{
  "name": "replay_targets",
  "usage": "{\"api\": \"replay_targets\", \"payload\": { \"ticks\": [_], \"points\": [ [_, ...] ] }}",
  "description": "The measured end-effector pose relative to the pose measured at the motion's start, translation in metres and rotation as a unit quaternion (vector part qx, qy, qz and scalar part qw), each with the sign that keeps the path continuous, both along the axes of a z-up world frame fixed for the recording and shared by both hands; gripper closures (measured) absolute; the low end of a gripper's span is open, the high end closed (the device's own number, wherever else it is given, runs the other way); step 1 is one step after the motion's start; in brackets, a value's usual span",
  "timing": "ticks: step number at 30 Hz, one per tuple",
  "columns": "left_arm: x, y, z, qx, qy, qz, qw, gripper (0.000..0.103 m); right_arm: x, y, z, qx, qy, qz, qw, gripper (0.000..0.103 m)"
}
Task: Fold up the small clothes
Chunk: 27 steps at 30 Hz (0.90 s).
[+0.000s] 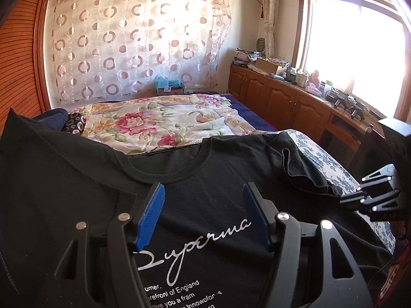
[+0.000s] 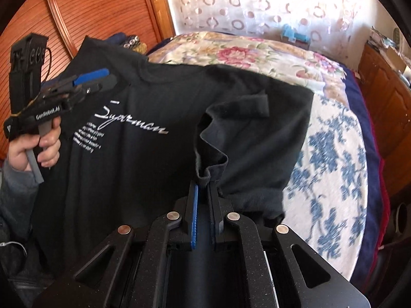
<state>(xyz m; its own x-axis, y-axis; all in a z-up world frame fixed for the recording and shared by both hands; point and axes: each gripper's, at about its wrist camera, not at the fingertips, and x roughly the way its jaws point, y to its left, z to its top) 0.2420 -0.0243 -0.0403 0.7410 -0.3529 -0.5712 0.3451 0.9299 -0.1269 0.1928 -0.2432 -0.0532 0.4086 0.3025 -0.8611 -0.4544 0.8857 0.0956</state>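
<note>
A black T-shirt (image 1: 210, 179) with white script print lies front up on the bed, neckline toward the far side; it also shows in the right wrist view (image 2: 143, 154). My left gripper (image 1: 203, 192) is open, its blue pads hovering over the chest print just below the collar; it appears in the right wrist view (image 2: 102, 77) at the shirt's left shoulder. My right gripper (image 2: 204, 192) is shut on a bunched fold of the shirt's right sleeve (image 2: 213, 161). The right gripper shows in the left wrist view (image 1: 346, 200) at the shirt's right edge.
The bed carries a floral blanket (image 1: 159, 118) and a blue-and-white patterned cover (image 2: 331, 169). A wooden cabinet (image 1: 290, 100) with clutter on top runs along the right under a bright window. A wooden louvred door (image 2: 102, 12) stands at the left.
</note>
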Motion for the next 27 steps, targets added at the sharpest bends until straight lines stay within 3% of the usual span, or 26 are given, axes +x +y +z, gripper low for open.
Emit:
{"api": "replay_targets", "payload": {
  "ticks": [3, 7, 11, 16, 22, 27],
  "points": [
    [0.0, -0.001, -0.001, 0.0, 0.0, 0.0, 1.0, 0.039, -0.001, 0.005, -0.003, -0.004, 0.003, 0.0, 1.0, 0.098],
    [0.0, -0.001, -0.001, 0.0, 0.0, -0.001, 1.0, 0.039, 0.001, 0.006, 0.002, -0.011, -0.003, 0.0, 1.0, 0.089],
    [0.0, -0.001, -0.001, 0.002, -0.001, -0.001, 1.0, 0.039, 0.006, 0.005, 0.017, -0.004, -0.033, -0.003, 0.999, 0.074],
    [0.0, 0.0, -0.001, 0.003, -0.003, -0.002, 1.0, 0.039, 0.039, -0.004, 0.023, -0.012, -0.06, -0.034, 0.998, 0.071],
    [-0.001, 0.002, -0.003, 0.004, -0.001, -0.003, 1.0, 0.039, 0.091, -0.017, 0.007, -0.016, -0.058, -0.07, 0.996, 0.062],
    [-0.003, 0.006, -0.004, 0.006, 0.0, -0.004, 1.0, 0.039, 0.12, -0.028, -0.012, 0.012, -0.019, -0.09, 0.996, 0.062]
  ]
}}
